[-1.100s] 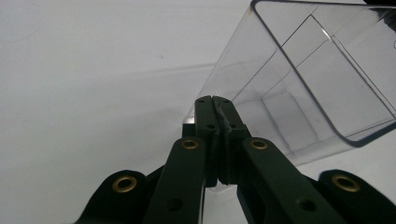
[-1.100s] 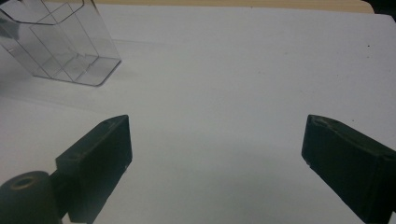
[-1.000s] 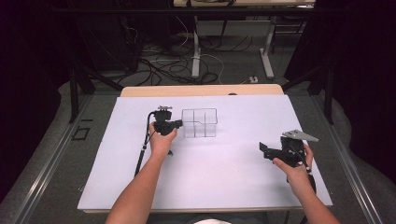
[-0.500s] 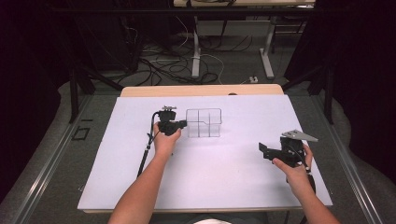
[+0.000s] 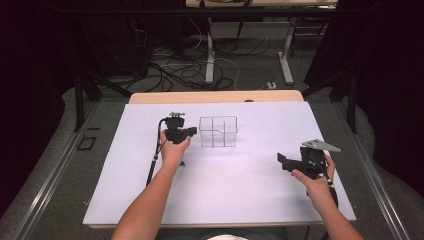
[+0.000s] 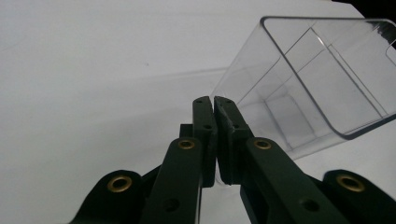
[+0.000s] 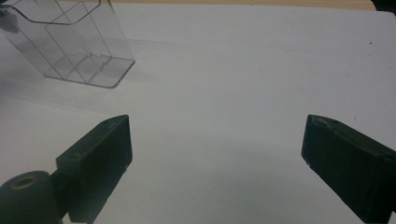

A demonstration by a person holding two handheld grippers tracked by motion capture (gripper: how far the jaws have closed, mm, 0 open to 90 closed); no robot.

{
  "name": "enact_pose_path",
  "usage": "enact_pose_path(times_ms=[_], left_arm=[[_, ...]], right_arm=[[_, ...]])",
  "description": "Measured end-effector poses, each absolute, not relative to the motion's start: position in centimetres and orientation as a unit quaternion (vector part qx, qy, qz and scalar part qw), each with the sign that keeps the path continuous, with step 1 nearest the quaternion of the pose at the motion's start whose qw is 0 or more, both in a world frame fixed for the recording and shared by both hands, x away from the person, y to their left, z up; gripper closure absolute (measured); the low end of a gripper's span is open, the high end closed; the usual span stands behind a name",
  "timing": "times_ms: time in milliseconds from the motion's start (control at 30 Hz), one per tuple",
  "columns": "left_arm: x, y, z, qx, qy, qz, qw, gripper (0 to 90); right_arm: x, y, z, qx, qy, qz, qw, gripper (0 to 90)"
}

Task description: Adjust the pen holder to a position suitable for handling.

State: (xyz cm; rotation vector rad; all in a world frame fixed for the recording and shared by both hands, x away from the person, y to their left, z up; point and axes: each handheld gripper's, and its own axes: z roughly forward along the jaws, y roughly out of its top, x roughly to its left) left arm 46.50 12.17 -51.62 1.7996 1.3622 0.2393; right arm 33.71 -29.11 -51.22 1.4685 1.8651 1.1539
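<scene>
A clear plastic container [image 5: 218, 132] with inner dividers stands on the white table [image 5: 225, 190], left of centre at the back. My left gripper [image 5: 192, 133] points at its left wall. In the left gripper view the jaws of the left gripper [image 6: 215, 100] are shut to a thin slit that has just widened slightly. Nothing plainly lies between them, and their tips are at the container's [image 6: 303, 79] lower near corner. My right gripper [image 5: 283, 161] hovers at the right with its jaws wide open over bare table [image 7: 215, 140]. The container [image 7: 70, 42] lies far off at its upper left.
The white sheet covers a wooden table whose far edge [image 5: 215, 96] shows beyond it. Past that are a dark floor, cables and table legs [image 5: 210, 55]. A cable [image 5: 154, 160] trails down from the left gripper along the forearm.
The container has slid slightly to the right with the left gripper beside it, then stopped. The right hand has kept still.
</scene>
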Motion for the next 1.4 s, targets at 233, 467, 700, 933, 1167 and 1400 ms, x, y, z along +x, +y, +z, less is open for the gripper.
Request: enact_pose_path(times_ms=[233,467,700,933,1167,1400], left_arm=[[45.9,13.3,-50.4,0.705,0.549,0.103,0.437,78.2],[45.2,14.4,-49.0,0.692,0.549,0.096,0.458,70.1],[44.4,15.2,-48.1,0.685,0.549,0.095,0.470,61.9],[43.3,15.9,-47.1,0.679,0.545,0.100,0.482,53.2],[42.1,16.8,-46.5,0.674,0.541,0.115,0.490,44.6],[40.9,17.7,-46.3,0.662,0.544,0.125,0.499,39.2]], right_arm=[[33.7,-29.1,-51.2,0.539,0.685,0.423,0.249,8.4],[33.7,-29.1,-51.2,0.541,0.683,0.422,0.250,8.5],[33.7,-29.0,-51.2,0.539,0.682,0.423,0.255,8.5],[33.6,-29.0,-51.1,0.538,0.685,0.422,0.251,8.5],[33.6,-28.9,-51.1,0.539,0.684,0.423,0.250,8.7],[33.6,-28.8,-51.1,0.536,0.686,0.423,0.252,8.7]])
